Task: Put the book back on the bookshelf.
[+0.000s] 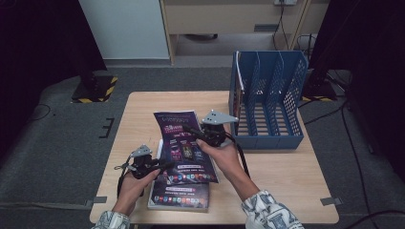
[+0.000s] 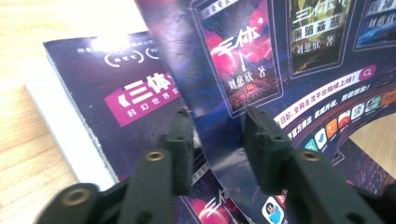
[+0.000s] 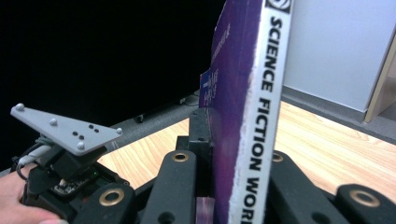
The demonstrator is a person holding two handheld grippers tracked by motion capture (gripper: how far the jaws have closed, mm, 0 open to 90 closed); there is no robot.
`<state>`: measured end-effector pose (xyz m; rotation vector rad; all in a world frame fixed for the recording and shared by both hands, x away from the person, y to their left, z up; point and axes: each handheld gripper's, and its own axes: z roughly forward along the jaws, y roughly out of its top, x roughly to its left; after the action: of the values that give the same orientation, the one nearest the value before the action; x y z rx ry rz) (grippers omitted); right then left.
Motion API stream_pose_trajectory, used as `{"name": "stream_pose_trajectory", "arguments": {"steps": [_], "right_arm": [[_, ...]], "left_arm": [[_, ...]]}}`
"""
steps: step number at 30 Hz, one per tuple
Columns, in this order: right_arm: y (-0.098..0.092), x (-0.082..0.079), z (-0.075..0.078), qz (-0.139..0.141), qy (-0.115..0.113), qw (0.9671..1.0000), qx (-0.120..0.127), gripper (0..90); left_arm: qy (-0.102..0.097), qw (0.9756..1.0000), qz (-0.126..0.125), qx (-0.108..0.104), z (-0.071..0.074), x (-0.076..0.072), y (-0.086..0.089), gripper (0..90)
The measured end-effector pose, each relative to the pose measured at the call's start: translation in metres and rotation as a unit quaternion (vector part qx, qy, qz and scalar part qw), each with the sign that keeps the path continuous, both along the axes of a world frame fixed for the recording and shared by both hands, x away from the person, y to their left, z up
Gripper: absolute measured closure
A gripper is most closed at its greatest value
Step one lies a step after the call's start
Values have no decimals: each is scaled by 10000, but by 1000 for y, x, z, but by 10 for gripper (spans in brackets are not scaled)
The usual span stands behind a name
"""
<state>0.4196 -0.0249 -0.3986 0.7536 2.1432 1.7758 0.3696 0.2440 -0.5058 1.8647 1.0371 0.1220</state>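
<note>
With the right gripper (image 1: 195,135) clamping the top magazine (image 1: 184,143), the left gripper (image 1: 160,165), jaws apart around its seven-o'clock corner, should pinch squarely.

One magazine (image 1: 184,143) lies atop another (image 1: 177,194); the file rack (image 1: 267,100) stands right.

I count two magazines: one magazine (image 1: 184,143) is lifted up, and one more magazine (image 1: 176,194) lies flat under it on my bench (image 1: 286,176). I have two grippers, my left gripper (image 1: 165,165) and my right gripper (image 1: 188,129). There is one blue file rack (image 1: 267,95). It has three slots.
</note>
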Motion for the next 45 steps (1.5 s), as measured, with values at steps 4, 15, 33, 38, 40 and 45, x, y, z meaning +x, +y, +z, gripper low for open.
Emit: {"name": "stream_pose_trajectory", "arguments": {"steps": [4,15,33,38,40,45], "right_arm": [[1,0,-1,73,21,10000,-24,824],[-1,-1,6,0,-151,9992,-362,812],[-1,-5,13,161,-332,9989,-284,790],[-2,-4,16,306,-330,9987,-258,724],[-2,-3,17,347,-320,9986,-245,718],[-2,-2,22,385,-337,9986,-167,698]], "left_arm": [[87,10000,5,-36,0,1,3,731],[-207,9994,196,188,10,-2,5,761],[-815,9935,643,466,24,-6,13,778],[-895,9925,657,502,27,-7,13,780],[-936,9920,671,516,27,-7,13,780],[-1034,9907,672,582,30,-9,12,782]]}}
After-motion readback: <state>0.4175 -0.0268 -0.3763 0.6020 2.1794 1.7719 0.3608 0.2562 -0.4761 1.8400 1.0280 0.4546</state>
